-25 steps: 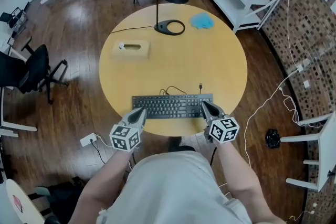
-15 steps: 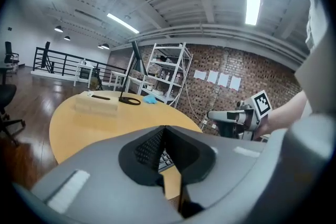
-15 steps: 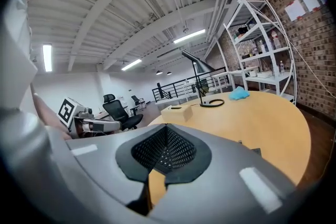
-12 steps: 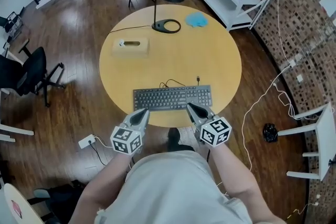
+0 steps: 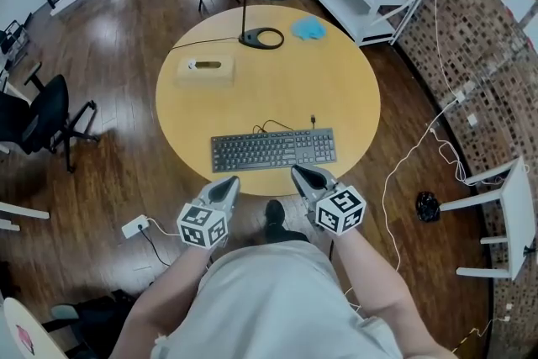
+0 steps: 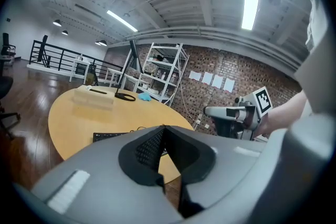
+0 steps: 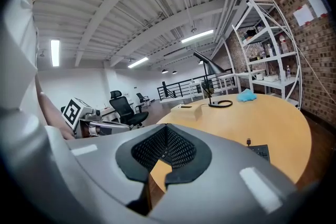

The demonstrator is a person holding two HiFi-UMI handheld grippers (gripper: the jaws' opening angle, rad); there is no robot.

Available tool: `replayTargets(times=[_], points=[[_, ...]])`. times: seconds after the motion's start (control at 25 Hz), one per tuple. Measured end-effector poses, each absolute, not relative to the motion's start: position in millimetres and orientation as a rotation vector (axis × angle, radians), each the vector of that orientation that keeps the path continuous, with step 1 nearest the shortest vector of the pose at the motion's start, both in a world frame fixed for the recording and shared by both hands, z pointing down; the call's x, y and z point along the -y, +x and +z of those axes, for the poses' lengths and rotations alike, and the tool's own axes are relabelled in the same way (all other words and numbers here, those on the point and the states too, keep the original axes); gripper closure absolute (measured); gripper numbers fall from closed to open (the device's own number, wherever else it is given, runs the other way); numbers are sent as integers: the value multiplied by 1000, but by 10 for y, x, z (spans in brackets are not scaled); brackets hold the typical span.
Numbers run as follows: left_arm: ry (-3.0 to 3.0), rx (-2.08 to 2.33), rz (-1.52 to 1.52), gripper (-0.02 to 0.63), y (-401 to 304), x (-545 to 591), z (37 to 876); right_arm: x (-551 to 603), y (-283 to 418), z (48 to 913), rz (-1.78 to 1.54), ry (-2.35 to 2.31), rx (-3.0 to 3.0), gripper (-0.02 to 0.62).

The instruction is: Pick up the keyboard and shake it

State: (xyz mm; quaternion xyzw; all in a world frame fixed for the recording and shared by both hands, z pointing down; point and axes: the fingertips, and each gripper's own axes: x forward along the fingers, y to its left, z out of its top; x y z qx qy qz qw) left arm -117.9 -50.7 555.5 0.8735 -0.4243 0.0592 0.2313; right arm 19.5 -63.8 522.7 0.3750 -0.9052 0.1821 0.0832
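Two grey handheld grippers, both clenched, nothing btwn the jaws. L gripper (image 5: 230, 181): jaws pressed together, tips at the near edge of the round yellow wooden table (image 5: 277, 92). The flat black keyboard (image 5: 273, 150) lies on the table just ahead of both jaw pairs, untouched, its thin black cable (image 5: 282, 127) curling beyond it. R gripper (image 5: 298, 172): jaws also together, tips near the keyboard's front edge but apart from it. Well beyond the jaws: tan slotted box (image 5: 204, 69), black ring-shaped lamp base (image 5: 259, 38), blue cloth (image 5: 308, 29).
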Motion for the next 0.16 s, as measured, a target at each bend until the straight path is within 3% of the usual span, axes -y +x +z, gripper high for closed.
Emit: replayTargets(times=[0.16], points=[[2405, 1163, 161, 606, -1200, 506, 5534, 609, 110, 5202, 515, 1091, 2704, 594]])
